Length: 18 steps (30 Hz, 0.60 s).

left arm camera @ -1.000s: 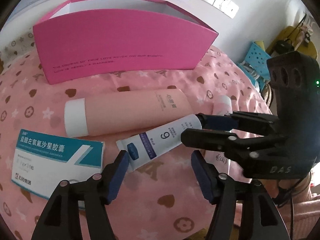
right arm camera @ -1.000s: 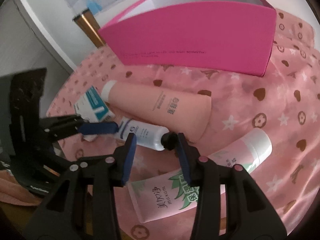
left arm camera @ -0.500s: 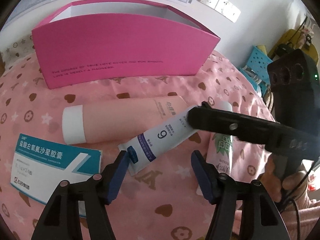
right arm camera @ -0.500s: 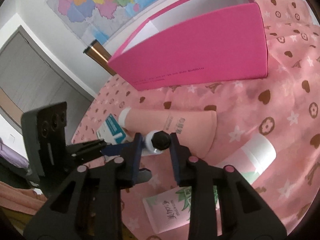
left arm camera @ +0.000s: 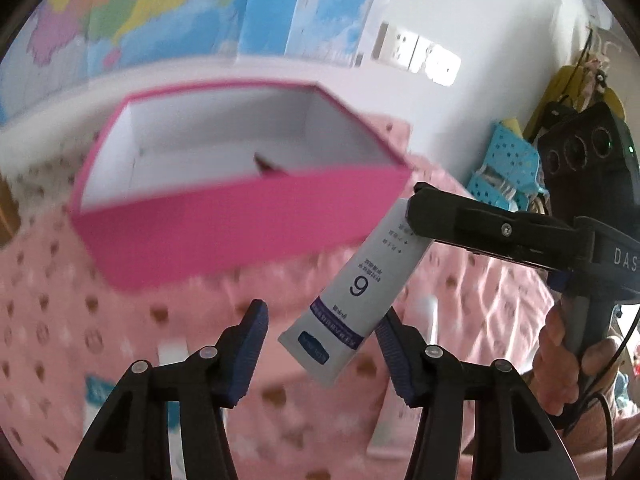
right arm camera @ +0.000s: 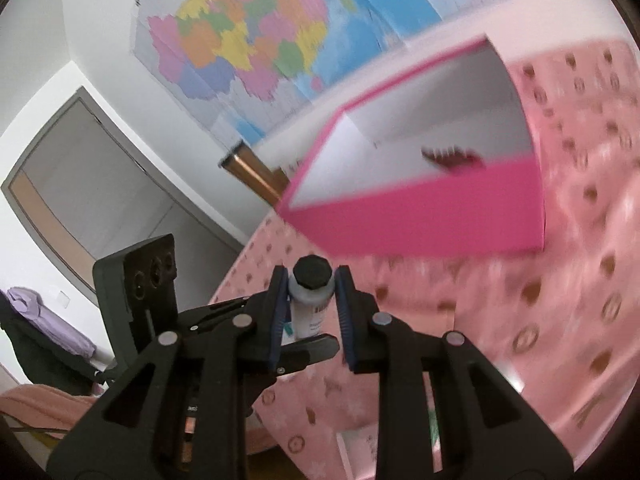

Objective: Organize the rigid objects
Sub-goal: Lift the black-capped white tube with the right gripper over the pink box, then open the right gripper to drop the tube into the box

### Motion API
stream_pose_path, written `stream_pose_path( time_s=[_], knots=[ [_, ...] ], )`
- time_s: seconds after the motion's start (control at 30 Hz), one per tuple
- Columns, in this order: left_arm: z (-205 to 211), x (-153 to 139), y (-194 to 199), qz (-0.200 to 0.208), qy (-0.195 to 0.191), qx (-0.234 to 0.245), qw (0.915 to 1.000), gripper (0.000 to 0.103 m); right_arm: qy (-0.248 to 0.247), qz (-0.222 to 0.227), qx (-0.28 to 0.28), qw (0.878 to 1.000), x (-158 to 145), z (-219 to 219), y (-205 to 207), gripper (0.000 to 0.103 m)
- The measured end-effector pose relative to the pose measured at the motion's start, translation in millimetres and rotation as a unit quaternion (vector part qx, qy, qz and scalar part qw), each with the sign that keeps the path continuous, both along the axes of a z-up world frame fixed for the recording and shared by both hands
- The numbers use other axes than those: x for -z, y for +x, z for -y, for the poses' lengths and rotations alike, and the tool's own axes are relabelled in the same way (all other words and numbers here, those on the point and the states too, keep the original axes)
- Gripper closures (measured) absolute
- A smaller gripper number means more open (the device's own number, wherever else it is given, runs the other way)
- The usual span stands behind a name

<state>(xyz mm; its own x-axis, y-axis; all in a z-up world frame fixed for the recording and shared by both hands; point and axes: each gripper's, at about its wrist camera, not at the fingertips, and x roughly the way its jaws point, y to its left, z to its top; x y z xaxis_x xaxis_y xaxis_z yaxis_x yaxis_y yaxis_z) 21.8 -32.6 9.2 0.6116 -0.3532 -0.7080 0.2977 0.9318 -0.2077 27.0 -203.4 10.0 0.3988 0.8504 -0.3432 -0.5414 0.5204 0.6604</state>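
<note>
A white tube (left arm camera: 362,280) marked with a 6 hangs in the air above the pink cloth. My right gripper (right arm camera: 311,292) is shut on the tube's neck, just under its black cap (right arm camera: 312,271). In the left wrist view the right gripper (left arm camera: 418,212) comes in from the right, side-on. My left gripper (left arm camera: 320,332) is closing with the tube's flat end between its fingers; the left pad (left arm camera: 250,344) stands apart from the tube. The pink box (left arm camera: 240,224) with a white inside lies beyond, tilted in the right wrist view (right arm camera: 420,220).
A small dark object (right arm camera: 452,158) lies inside the box. On the heart-patterned pink cloth (left arm camera: 60,320) are a blue-and-white medicine box (left arm camera: 96,392) and other tubes, all blurred. A hand (left arm camera: 568,360) holds the right gripper. A wall map (right arm camera: 248,40) hangs behind.
The right gripper shut on the tube's cap end and lifted it off the cloth. Both grippers rose, so the box's inside now shows. The left jaws narrowed.
</note>
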Motion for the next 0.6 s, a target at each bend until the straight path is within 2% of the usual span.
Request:
stream_pose_path(
  time_s=[0.07, 0.33, 0.6],
  knots=[
    [3, -14, 13, 0.02, 0.011, -0.003, 0.9997, 0.047, 0.009, 0.014, 0.009, 1.0, -12, 6, 9, 0.077],
    [13, -43, 73, 0.048, 0.04, -0.009, 0.998, 0.048, 0.04, 0.035, 0.046, 0.998, -36, 18, 60, 0.077],
    [23, -23, 116, 0.024, 0.081, -0.013, 0.9963, 0.048, 0.014, 0.004, 0.064, 0.998, -13, 19, 102, 0.077]
  ],
)
